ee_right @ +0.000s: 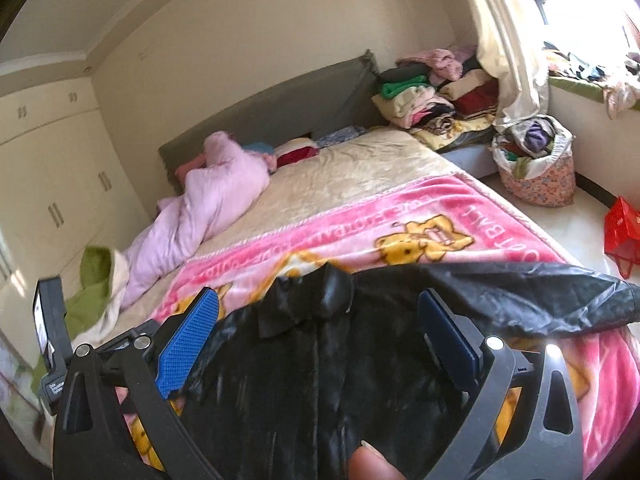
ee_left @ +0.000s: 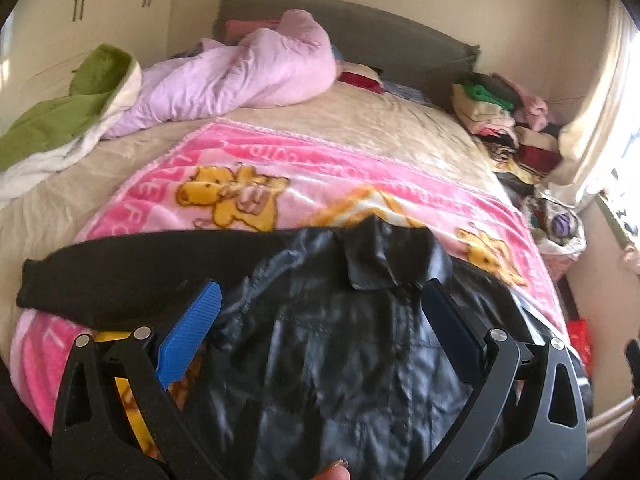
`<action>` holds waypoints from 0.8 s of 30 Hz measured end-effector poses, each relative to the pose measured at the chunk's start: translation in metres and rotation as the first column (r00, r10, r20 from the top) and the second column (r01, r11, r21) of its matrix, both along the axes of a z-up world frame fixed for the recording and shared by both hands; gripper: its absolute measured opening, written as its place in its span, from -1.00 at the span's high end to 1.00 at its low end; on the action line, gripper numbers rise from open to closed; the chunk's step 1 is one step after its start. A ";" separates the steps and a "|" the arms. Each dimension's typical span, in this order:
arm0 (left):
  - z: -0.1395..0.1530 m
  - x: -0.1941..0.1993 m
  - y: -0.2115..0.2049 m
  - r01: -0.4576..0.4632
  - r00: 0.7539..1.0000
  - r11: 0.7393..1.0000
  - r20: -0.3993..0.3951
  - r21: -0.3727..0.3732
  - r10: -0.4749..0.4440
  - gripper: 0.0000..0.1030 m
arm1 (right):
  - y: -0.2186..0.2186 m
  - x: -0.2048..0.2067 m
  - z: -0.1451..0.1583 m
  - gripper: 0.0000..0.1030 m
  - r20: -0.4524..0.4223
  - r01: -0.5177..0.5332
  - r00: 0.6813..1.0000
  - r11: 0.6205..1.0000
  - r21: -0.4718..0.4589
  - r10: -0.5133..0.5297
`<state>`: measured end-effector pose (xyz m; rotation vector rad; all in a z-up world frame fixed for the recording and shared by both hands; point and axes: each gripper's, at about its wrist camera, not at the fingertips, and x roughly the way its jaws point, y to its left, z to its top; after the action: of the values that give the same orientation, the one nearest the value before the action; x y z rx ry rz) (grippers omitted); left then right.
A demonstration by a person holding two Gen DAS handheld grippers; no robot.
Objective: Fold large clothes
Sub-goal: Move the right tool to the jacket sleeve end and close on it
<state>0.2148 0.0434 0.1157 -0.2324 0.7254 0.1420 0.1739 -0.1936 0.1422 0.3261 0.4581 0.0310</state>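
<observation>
Left gripper and right gripper gape wide over black jacket; gripping nothing.

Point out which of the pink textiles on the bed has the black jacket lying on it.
The pink fleece blanket printed with yellow bears: the shiny black jacket lies on it. The plain lilac-pink quilt is bunched near the headboard, apart from it.

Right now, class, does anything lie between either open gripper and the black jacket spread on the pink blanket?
Nothing visible does. The shiny black jacket lies directly below the left gripper and the right gripper, on the pink cartoon blanket.
</observation>
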 end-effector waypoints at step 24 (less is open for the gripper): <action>-0.024 0.041 -0.135 0.165 0.986 0.981 -0.033 0.099 -0.162 -0.82 | -0.173 -0.013 -0.094 -0.92 -0.196 0.369 0.918 0.922 0.114 -0.344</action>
<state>0.2561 -0.0916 0.0913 -0.0736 0.7571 0.0247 0.1606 -0.3669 0.0478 0.5591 0.5633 -0.3250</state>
